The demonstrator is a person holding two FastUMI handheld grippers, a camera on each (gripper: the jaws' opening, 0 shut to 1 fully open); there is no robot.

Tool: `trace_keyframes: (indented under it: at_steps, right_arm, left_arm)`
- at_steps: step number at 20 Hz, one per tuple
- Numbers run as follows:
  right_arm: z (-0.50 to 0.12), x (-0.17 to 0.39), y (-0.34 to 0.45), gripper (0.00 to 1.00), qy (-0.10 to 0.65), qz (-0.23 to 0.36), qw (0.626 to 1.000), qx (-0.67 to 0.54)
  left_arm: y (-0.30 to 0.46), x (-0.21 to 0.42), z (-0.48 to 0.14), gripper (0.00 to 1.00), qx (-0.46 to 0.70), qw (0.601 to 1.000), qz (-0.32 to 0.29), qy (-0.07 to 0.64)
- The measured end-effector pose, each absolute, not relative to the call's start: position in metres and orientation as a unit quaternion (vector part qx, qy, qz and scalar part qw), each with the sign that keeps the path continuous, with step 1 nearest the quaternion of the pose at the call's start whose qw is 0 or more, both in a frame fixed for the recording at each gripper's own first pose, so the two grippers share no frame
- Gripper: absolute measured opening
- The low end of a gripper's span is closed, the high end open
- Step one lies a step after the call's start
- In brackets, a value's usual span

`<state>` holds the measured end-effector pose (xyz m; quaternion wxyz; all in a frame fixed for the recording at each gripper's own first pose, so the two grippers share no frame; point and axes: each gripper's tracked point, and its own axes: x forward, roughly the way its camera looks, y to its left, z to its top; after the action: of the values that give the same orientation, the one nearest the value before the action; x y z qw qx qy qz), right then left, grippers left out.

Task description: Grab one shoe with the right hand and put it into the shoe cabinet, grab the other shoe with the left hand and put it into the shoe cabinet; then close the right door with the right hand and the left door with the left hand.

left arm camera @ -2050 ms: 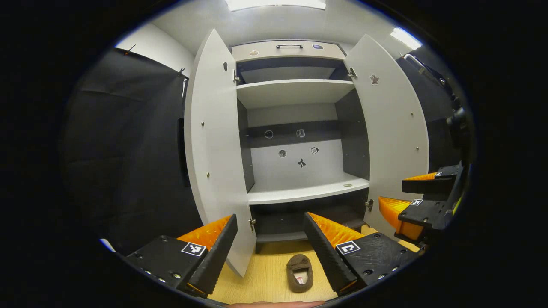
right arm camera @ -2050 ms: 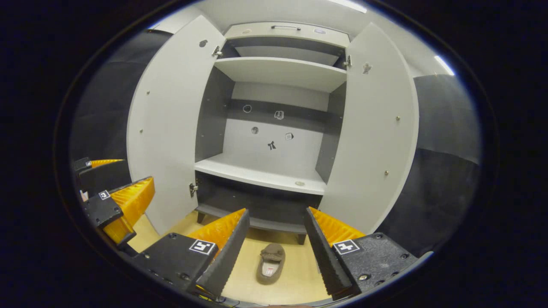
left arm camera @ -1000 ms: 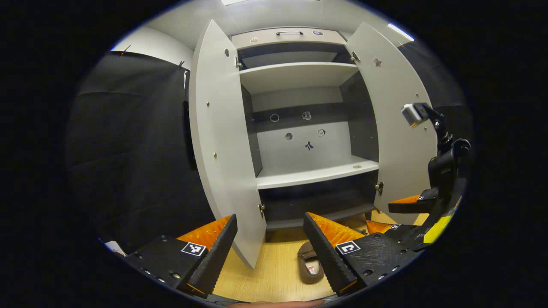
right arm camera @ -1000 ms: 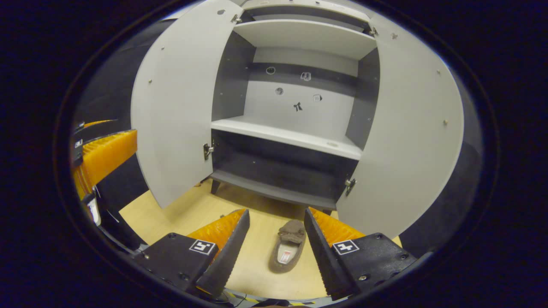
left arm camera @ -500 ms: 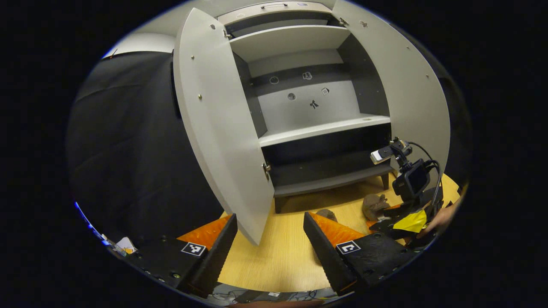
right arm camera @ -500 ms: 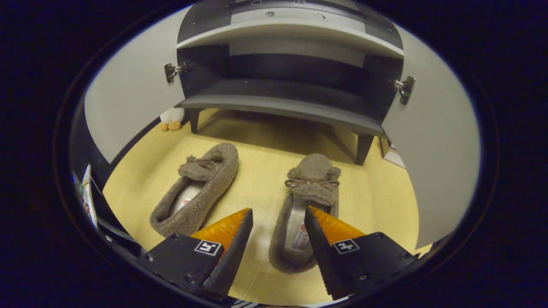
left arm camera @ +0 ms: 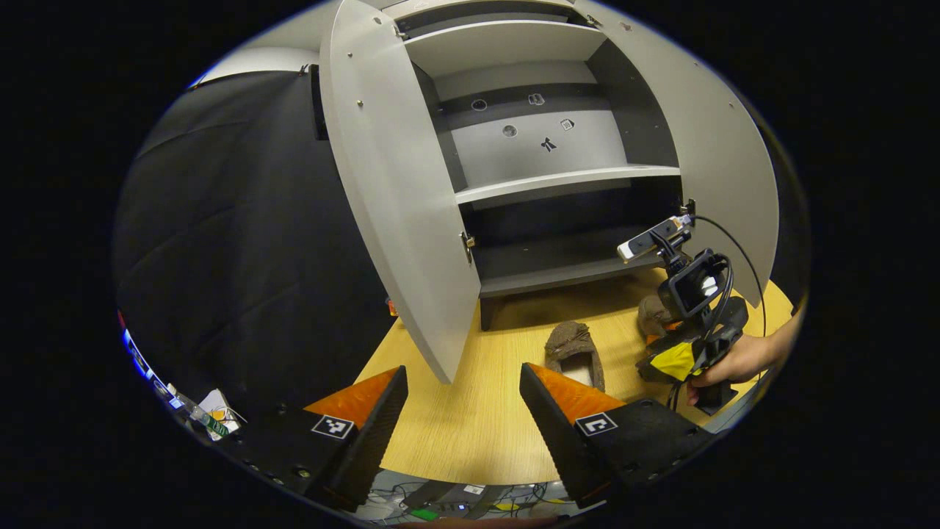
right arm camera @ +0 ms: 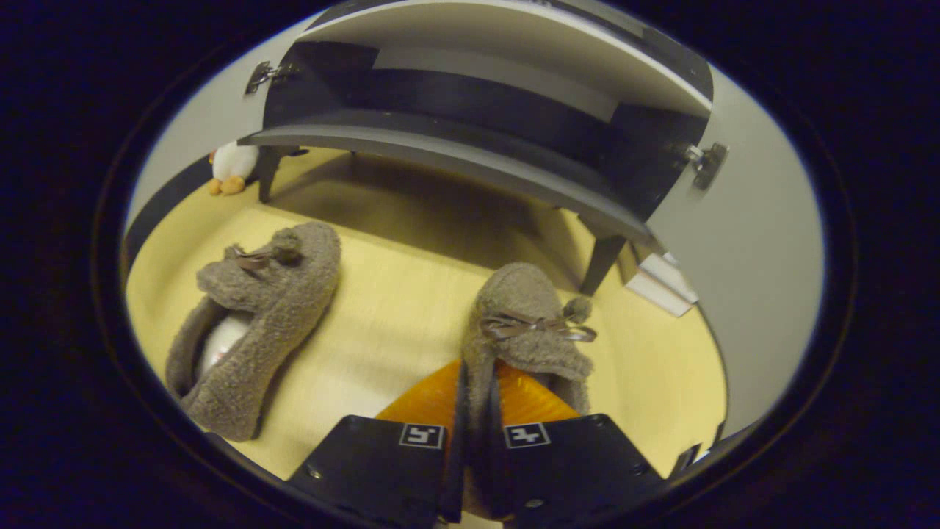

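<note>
Right gripper (right arm camera: 474,411) low over the light wooden floor (right arm camera: 382,323), fingers pressed nearly together, pinching the side wall of the right slipper (right arm camera: 525,323); slipper toe with bow points ahead of the gripper toward the cabinet. Second slipper (right arm camera: 250,316) lies on the floor ahead and to the left of that gripper, apart from the held one, toe also toward the cabinet. Cabinet (right arm camera: 470,154) stands just beyond both slippers on short dark legs, bottom shelf dark, open gap under it. Small white plush toy (right arm camera: 231,165) on the floor far ahead-left, by the cabinet leg. Pale right door (right arm camera: 756,242) open, to the right of the gripper.

Left gripper (left arm camera: 463,400) held higher and farther back, fingers spread wide, nothing between them. Ahead of it: floor, then the open cabinet with pale shelves and a dark interior. Left door (left arm camera: 396,184) swung open, straight ahead of the left finger. One slipper (left arm camera: 575,351) on the floor just past the right finger. Ahead-right, a hand (left arm camera: 734,360) holds the other gripper down near the floor. Black cloth wall (left arm camera: 242,242) to the left. Cables and clutter at the floor edge below the gripper.
</note>
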<state>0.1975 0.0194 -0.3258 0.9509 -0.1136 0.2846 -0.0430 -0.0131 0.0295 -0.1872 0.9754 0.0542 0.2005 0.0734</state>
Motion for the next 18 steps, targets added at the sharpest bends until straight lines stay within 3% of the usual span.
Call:
trace_keyframes:
  at_steps: [1,6,14,18]
  right_arm:
    - [-0.324,0.192,0.018,0.09,0.287,-0.047,0.948,-0.126]
    - [-0.268,0.17,0.002,0.06,0.23,-0.077,0.956,-0.163]
    - [-0.068,0.137,-0.01,0.05,0.13,-0.091,0.982,-0.104]
    - [0.022,0.161,-0.017,0.06,0.088,-0.083,0.99,-0.078]
  left_arm:
    - [0.028,-0.012,-0.186,0.93,0.053,0.976,0.071,0.2]
    - [0.024,-0.007,-0.17,0.92,0.055,0.98,0.059,0.184]
    - [0.009,-0.005,-0.11,0.92,0.055,0.99,0.019,0.127]
    - [0.002,-0.015,-0.08,0.92,0.073,0.993,0.007,0.092]
